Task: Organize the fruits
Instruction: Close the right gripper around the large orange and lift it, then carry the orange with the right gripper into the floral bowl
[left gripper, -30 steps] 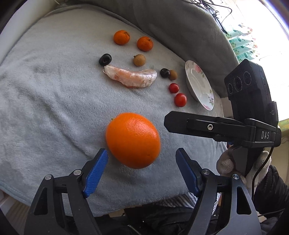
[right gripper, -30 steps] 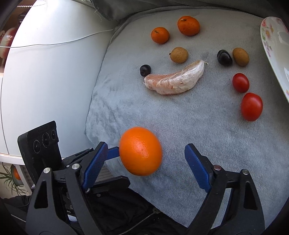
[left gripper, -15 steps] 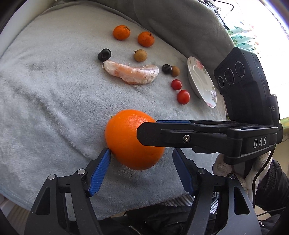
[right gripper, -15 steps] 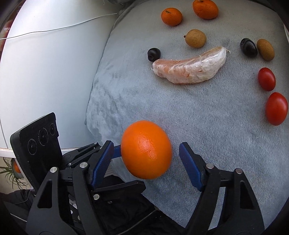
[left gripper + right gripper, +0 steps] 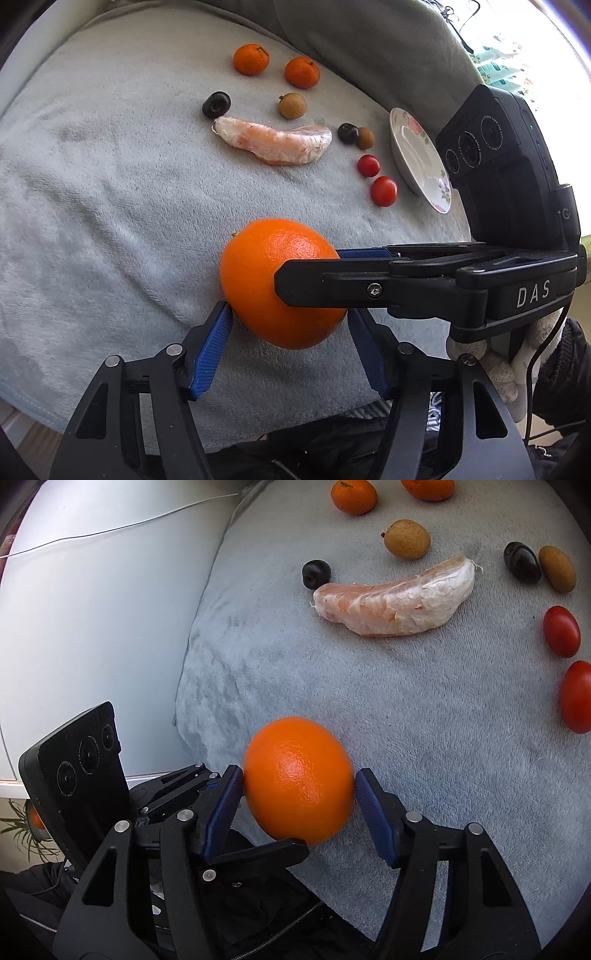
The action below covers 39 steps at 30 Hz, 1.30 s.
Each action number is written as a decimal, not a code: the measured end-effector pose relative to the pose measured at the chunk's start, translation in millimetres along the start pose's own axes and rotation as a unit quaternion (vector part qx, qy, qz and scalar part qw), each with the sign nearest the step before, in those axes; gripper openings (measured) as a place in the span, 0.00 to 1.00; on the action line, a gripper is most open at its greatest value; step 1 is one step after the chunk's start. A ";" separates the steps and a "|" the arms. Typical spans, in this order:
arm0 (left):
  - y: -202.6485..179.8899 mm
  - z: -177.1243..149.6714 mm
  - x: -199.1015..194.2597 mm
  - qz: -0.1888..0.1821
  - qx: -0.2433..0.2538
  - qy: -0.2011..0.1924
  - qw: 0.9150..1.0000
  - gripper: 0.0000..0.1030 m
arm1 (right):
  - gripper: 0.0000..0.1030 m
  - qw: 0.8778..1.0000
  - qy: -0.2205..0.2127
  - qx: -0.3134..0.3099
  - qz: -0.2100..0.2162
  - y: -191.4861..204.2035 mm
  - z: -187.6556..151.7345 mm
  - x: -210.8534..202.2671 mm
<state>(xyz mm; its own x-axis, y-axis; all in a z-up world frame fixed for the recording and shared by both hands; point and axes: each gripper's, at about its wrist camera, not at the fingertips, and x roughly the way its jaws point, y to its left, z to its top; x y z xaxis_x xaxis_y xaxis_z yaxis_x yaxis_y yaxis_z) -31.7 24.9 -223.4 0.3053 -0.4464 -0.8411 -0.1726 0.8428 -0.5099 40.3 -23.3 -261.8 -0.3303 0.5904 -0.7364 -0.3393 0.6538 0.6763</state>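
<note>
Orange (image 5: 280, 284) sits right at the tips of both tools, down on the grey blanket (image 5: 110, 192). The left gripper (image 5: 290, 325) has just been closing, and its blue pads now stand against the fruit's two flanks; a second ago they were clear of it. The right gripper (image 5: 299, 782) has come in from the side and lower, its jaws narrowing too, and in its own view the near pad touches the peel while the far pad looks to meet it, so both seem to be grasping the one orange crosswise. To my eye that is a shared grip or a handover about to happen; the fruit has not been lifted. Beyond the fingers lies a peeled pomelo segment (image 5: 273, 142), with two cherry tomatoes (image 5: 376, 179) off to the right of it and a flowered plate (image 5: 421, 158) just past them, empty. Further out are a dark grape (image 5: 217, 104), a brown longan (image 5: 292, 105), and two mandarins (image 5: 275, 65) at the far edge. Nothing has reached the plate yet.
</note>
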 end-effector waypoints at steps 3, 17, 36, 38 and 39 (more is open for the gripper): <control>-2.1 -0.8 -1.0 0.003 0.003 -0.003 1.000 0.62 | 0.64 1.000 -0.006 0.002 0.001 3.5 -0.2 6.3; -39.0 20.1 0.2 -0.004 0.052 -0.017 0.999 0.62 | 0.64 0.998 -0.059 0.011 -0.007 -10.2 -4.4 -48.7; -117.5 76.5 44.2 -0.032 0.123 -0.009 0.992 0.63 | 0.64 0.988 -0.137 0.058 -0.034 -64.5 0.4 -134.7; -124.1 82.1 45.0 -0.035 0.130 -0.008 0.991 0.63 | 0.64 0.987 -0.144 0.064 -0.037 -71.3 2.2 -143.0; -128.2 84.6 47.7 -0.036 0.133 -0.008 0.990 0.63 | 0.64 0.986 -0.147 0.066 -0.038 -73.8 3.0 -145.7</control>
<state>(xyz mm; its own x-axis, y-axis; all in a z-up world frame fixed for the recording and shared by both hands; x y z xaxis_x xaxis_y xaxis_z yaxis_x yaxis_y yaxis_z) 84.1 -78.9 -182.9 0.3226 -0.5059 -0.8000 0.1017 0.8588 -0.5020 116.1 -156.2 -204.4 -0.0317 0.6357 -0.7712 -0.2296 0.7464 0.6247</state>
